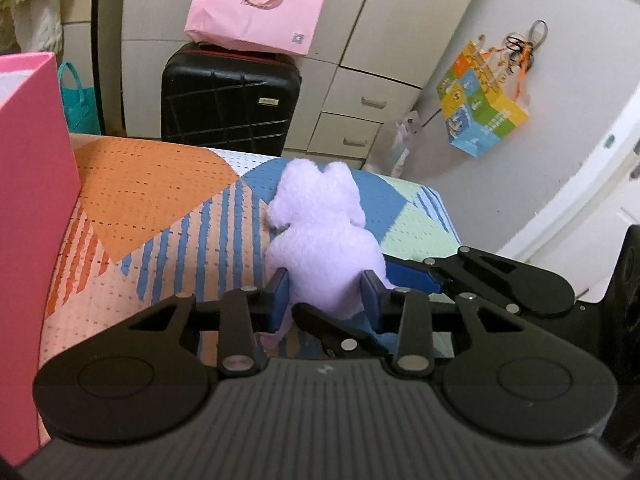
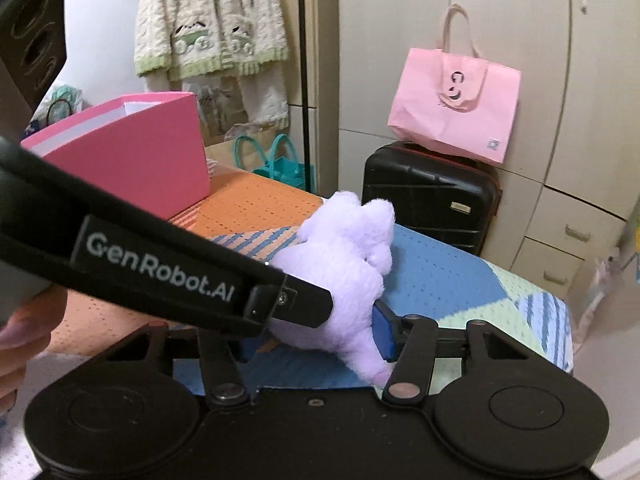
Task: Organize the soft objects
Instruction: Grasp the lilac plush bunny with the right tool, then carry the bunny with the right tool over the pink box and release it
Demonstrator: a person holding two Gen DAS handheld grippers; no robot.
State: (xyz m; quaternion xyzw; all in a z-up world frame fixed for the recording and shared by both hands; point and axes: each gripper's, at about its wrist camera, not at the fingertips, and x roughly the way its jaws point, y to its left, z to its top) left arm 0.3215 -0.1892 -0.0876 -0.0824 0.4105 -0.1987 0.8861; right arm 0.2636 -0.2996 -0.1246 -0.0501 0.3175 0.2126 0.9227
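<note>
A pale purple plush toy (image 1: pixel 320 236) lies on the patterned bed cover (image 1: pixel 160 208), near the far right corner of the bed. My left gripper (image 1: pixel 325 294) is shut on its rear end, one blue pad pressing each side. In the right wrist view the plush toy (image 2: pixel 344 268) sits between the fingers of my right gripper (image 2: pixel 314 344). The right pad (image 2: pixel 382 330) touches a plush leg. The other pad is mostly hidden under the left gripper's black body (image 2: pixel 160 268), with a gap showing beside it.
An open pink box (image 2: pixel 132 152) stands on the bed at the left. Beyond the bed are a black suitcase (image 1: pixel 230 98) with a pink bag (image 1: pixel 256 4) on top, cabinet drawers (image 1: pixel 360 120) and a teal bag (image 1: pixel 78 100). A hand (image 2: pixel 16 344) shows at the left edge.
</note>
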